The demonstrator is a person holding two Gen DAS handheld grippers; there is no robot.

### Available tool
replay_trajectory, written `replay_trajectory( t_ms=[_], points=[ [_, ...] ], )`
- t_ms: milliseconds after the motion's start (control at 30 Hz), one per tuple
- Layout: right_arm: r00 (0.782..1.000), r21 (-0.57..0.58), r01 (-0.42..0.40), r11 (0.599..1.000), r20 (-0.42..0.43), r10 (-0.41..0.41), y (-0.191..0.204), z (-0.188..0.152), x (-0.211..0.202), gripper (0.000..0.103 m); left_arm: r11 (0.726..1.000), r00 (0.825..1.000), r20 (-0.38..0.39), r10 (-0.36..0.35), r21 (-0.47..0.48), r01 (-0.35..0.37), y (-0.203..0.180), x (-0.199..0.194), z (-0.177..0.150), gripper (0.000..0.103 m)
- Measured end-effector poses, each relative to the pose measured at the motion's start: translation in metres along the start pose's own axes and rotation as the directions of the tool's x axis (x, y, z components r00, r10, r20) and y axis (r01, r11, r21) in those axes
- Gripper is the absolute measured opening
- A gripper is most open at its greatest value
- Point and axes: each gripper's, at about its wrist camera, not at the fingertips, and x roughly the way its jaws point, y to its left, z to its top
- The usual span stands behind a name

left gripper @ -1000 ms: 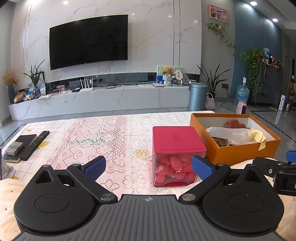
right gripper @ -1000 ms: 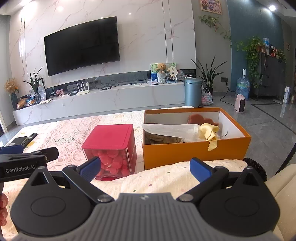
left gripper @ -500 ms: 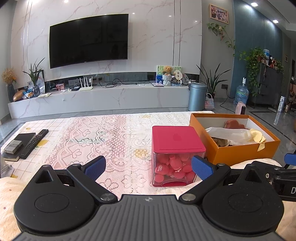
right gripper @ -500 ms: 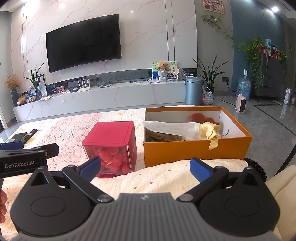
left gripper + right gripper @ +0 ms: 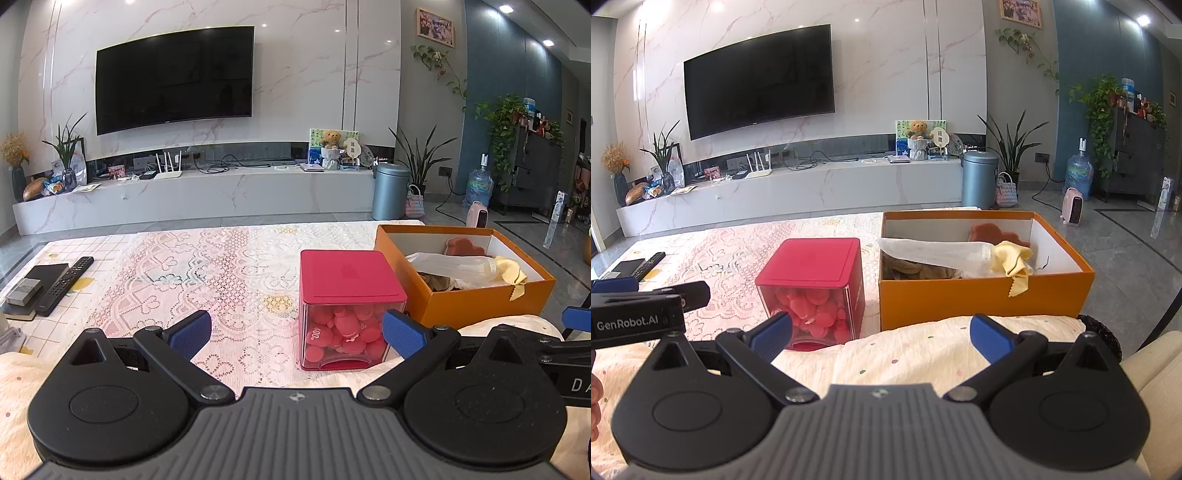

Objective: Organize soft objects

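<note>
Lace tablecloth [image 5: 207, 273] all over the table from the left wrist view; a remote [image 5: 64, 284] and a dark book sit off at the left edge, well apart from the boxes; left gripper [image 5: 295, 330] is spread wide with nothing in it, and the red-lidded clear box [image 5: 349, 306] stands just past its right finger, packed with pink squishy pieces; the orange box [image 5: 480, 299] is right beside that one. Right wrist view looks straight into the orange box [image 5: 982, 295], so you get a white cloth [image 5: 934, 253], a yellow cloth [image 5: 1014, 260] flopped over the front wall, and a reddish cloud-shaped thing at the back; right gripper [image 5: 881, 338] is wide open and empty too, over a cream dotted blanket [image 5: 905, 354] in front of the boxes; the other gripper pokes in at the left.
</note>
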Motion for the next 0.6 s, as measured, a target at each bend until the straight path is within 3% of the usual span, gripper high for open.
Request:
replay_trajectory(
  t_ms=[600],
  points=[
    [1.000,-0.002,0.000,1.000,0.000,0.000,0.0000,-0.0010,0.0008,0.100,1.000,1.000,0.002,0.002,-0.004,-0.002,0.0005,-0.0015,0.0005,0.103]
  ],
)
